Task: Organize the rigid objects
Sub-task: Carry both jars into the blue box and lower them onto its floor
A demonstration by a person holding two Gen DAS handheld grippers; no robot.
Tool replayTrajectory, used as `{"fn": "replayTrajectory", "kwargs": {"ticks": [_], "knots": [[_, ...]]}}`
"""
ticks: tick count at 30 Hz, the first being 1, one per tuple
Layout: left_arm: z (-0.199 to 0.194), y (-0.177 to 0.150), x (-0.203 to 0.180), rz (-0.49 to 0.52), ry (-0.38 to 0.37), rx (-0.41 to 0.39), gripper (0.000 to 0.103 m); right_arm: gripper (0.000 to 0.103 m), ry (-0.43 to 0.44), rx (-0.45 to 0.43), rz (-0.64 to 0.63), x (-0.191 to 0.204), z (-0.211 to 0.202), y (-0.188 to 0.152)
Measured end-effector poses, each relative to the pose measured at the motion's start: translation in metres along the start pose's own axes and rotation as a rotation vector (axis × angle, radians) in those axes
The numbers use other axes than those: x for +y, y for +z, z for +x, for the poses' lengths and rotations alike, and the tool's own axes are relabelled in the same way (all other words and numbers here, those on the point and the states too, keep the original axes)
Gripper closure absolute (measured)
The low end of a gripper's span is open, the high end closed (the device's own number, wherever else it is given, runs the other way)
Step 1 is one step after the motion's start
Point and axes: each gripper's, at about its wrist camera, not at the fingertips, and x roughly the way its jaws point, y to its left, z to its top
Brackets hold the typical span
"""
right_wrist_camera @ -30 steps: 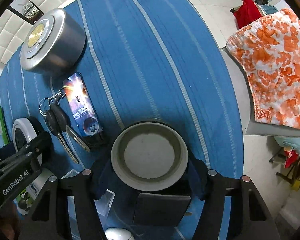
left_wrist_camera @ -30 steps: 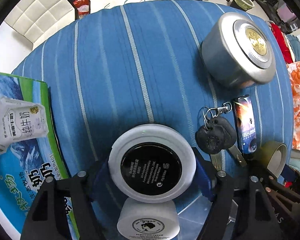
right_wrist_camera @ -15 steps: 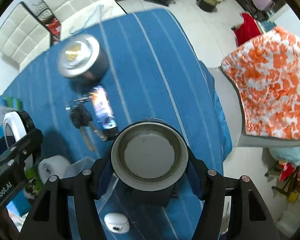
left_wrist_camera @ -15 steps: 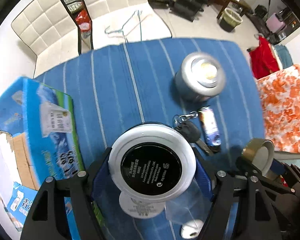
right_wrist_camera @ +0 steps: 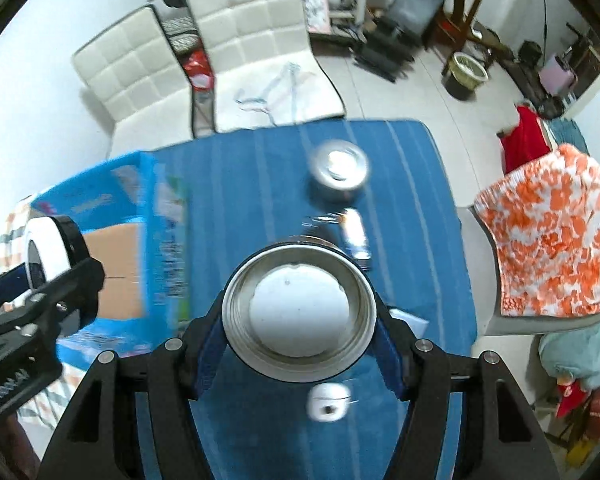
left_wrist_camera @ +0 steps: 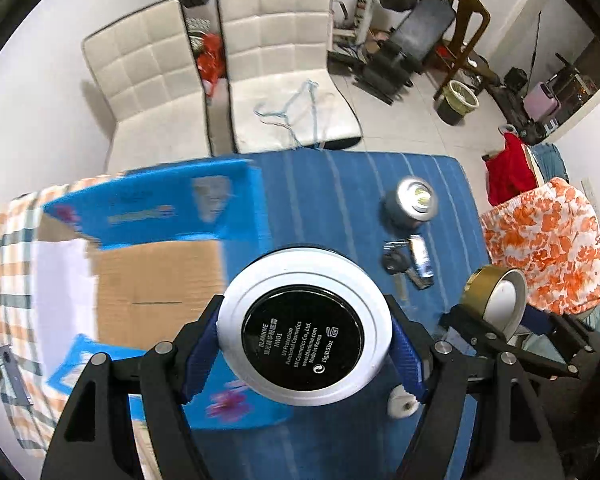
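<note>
My left gripper (left_wrist_camera: 304, 346) is shut on a round white cosmetics case (left_wrist_camera: 304, 332) with a black base, held high above the blue striped table (left_wrist_camera: 332, 192). My right gripper (right_wrist_camera: 298, 322) is shut on a round metal tin (right_wrist_camera: 298, 312), also held high; it also shows in the left wrist view (left_wrist_camera: 496, 300). On the table lie a silver tin with a gold lid (left_wrist_camera: 412, 202), keys (left_wrist_camera: 394, 262), a small blue pack (left_wrist_camera: 420, 258) and a small white jar (right_wrist_camera: 328, 402). An open blue cardboard box (left_wrist_camera: 156, 276) stands at the table's left.
Two white padded chairs (left_wrist_camera: 276, 60) stand behind the table. An orange floral cloth (left_wrist_camera: 556, 244) lies on a seat at the right. Gym gear and a bin (left_wrist_camera: 458, 102) are on the floor at the back right.
Both grippers have risen far above the table with their loads, so the whole table, the open box and the room have come into view. The grips are unchanged.
</note>
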Motion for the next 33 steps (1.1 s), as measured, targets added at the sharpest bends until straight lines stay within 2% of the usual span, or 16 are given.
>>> {"fn": "replayTrajectory", "kwargs": {"ticks": [7, 13, 16, 18, 23, 27, 33], "knots": [[-0.029, -0.015, 0.064, -0.035, 0.04, -0.055, 0.03, 0.036, 0.052, -0.05, -0.045, 0.096, -0.032, -0.015], [-0.032, -0.019, 0.121, -0.075, 0.051, -0.063, 0.03, 0.036, 0.095, -0.042, -0.056, 0.152, -0.015, -0.011], [-0.011, -0.014, 0.15, -0.094, 0.045, -0.029, 0.03, 0.036, 0.119, -0.024, -0.057, 0.177, 0.014, 0.002], [0.014, -0.005, 0.171, -0.108, 0.032, 0.016, 0.03, 0.036, 0.146, 0.022, -0.037, 0.192, 0.047, 0.015], [0.091, 0.018, 0.213, -0.175, -0.014, 0.153, 0.03, 0.036, 0.155, 0.113, -0.024, 0.213, 0.121, 0.037], [0.132, 0.026, 0.23, -0.197, -0.016, 0.213, 0.03, 0.036, 0.137, 0.143, -0.034, 0.223, 0.162, 0.041], [0.161, 0.028, 0.242, -0.22, -0.024, 0.255, 0.03, 0.036, 0.106, 0.205, -0.055, 0.241, 0.205, 0.051]]}}
